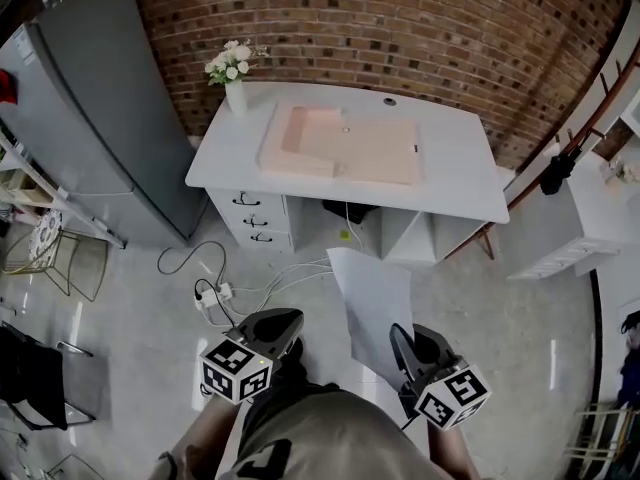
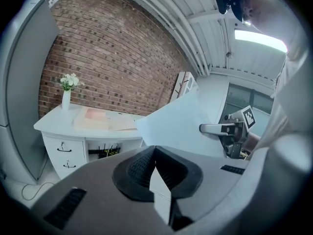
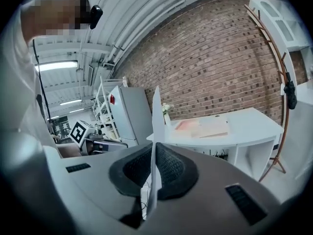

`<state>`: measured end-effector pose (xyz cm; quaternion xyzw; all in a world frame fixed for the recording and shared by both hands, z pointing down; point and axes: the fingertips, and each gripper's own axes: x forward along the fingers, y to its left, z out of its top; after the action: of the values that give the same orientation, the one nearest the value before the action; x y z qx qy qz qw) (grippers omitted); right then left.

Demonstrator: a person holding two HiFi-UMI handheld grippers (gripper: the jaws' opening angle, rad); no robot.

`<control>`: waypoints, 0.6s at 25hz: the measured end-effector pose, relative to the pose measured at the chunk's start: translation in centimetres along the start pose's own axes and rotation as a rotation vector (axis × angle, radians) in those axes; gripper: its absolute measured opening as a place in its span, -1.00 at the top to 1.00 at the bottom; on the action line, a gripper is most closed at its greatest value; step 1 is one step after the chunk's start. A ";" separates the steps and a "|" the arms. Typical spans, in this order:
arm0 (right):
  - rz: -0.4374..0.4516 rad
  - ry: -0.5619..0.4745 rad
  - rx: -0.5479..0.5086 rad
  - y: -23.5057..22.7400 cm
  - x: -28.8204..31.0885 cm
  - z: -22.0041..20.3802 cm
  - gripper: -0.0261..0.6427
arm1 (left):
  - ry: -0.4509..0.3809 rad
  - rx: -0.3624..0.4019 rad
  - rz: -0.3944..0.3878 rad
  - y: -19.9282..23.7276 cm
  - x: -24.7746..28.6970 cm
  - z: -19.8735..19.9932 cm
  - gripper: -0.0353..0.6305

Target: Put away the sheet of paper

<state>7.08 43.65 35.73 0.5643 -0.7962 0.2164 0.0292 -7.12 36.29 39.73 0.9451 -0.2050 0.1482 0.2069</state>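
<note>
The white sheet of paper (image 1: pixel 375 303) stands on edge over the floor, pinched at its near end by my right gripper (image 1: pixel 402 336). In the right gripper view the sheet (image 3: pixel 156 116) runs straight up between the shut pads of the right gripper (image 3: pixel 154 148). My left gripper (image 1: pixel 280 320) hangs to the sheet's left, apart from it. Its jaws (image 2: pixel 155 153) are pressed together, with a small pale sliver at their base that I cannot identify. The left gripper view shows the sheet (image 2: pixel 181 126) and the right gripper (image 2: pixel 208 128) off to the right.
A white desk (image 1: pixel 450 183) with drawers (image 1: pixel 255 218) stands ahead against the brick wall. On it lie a pink folder (image 1: pixel 340 143) and a vase of flowers (image 1: pixel 235 83). A grey cabinet (image 1: pixel 100 108) is at left, cables (image 1: pixel 215 293) cross the floor, and a white shelf (image 1: pixel 590 218) is at right.
</note>
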 end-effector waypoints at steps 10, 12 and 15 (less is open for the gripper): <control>-0.054 0.079 -0.031 0.9 8.3 2.5 0.85 | -0.023 -0.049 -0.029 8.2 -0.5 2.8 0.85; -0.050 0.090 -0.044 1.6 10.1 2.8 0.85 | -0.028 -0.058 -0.023 10.0 -1.1 3.1 0.85; -0.044 0.094 -0.061 2.4 12.5 3.5 0.85 | -0.047 -0.070 -0.014 12.2 -1.9 3.8 0.85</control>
<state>1.04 31.90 35.40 0.5698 -0.7876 0.2174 0.0886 -13.54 25.13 39.77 0.9419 -0.2085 0.1172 0.2360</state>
